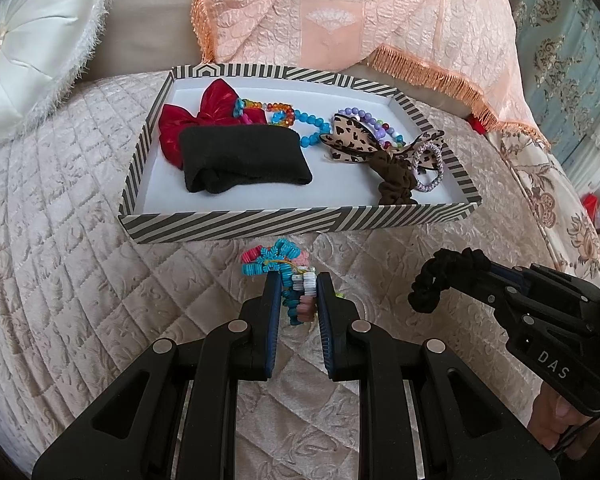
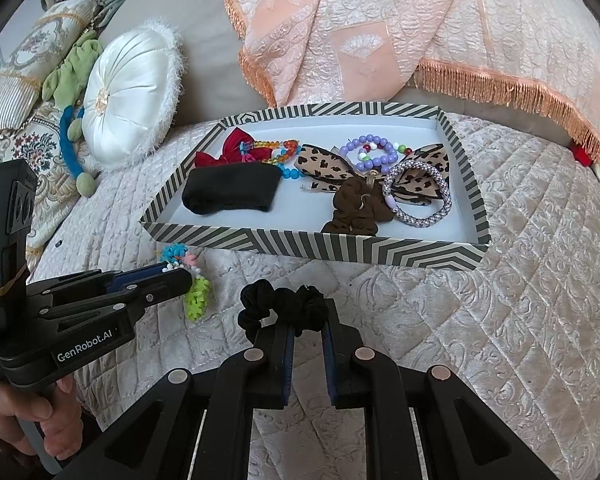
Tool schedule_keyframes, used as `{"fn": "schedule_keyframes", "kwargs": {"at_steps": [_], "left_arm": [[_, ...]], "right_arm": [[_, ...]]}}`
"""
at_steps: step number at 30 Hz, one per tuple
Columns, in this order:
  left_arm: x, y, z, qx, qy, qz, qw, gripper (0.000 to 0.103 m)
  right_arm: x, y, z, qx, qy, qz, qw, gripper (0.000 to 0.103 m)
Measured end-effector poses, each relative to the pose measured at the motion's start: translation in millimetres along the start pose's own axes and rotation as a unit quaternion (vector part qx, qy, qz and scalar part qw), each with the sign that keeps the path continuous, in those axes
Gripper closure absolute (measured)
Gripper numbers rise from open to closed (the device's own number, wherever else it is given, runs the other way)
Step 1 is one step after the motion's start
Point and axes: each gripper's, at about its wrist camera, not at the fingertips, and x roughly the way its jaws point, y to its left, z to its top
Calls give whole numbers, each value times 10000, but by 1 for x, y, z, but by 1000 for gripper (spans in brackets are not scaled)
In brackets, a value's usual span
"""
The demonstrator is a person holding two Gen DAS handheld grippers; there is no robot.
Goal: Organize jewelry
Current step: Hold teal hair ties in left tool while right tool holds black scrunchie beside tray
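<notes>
A striped tray lies on the quilted bed. It holds a red bow, a folded black cloth, bead bracelets, a leopard bow, a brown scrunchie and a lilac coil band. My left gripper is shut on a multicolour disc-bead bracelet just before the tray's near wall. My right gripper is shut on a black scrunchie, right of the left one.
A white round cushion lies at the back left and a peach fringed cover behind the tray. In the right wrist view, a green bead piece hangs below the left gripper. Quilted bedspread surrounds the tray.
</notes>
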Motion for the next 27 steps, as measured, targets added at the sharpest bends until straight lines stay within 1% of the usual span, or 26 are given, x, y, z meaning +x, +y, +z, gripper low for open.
{"fn": "schedule_keyframes", "kwargs": {"at_steps": [27], "left_arm": [[-1,-1,0,10,-20,-1,10000,87]], "right_arm": [[-1,1,0,-15,-7,-32,10000,91]]}}
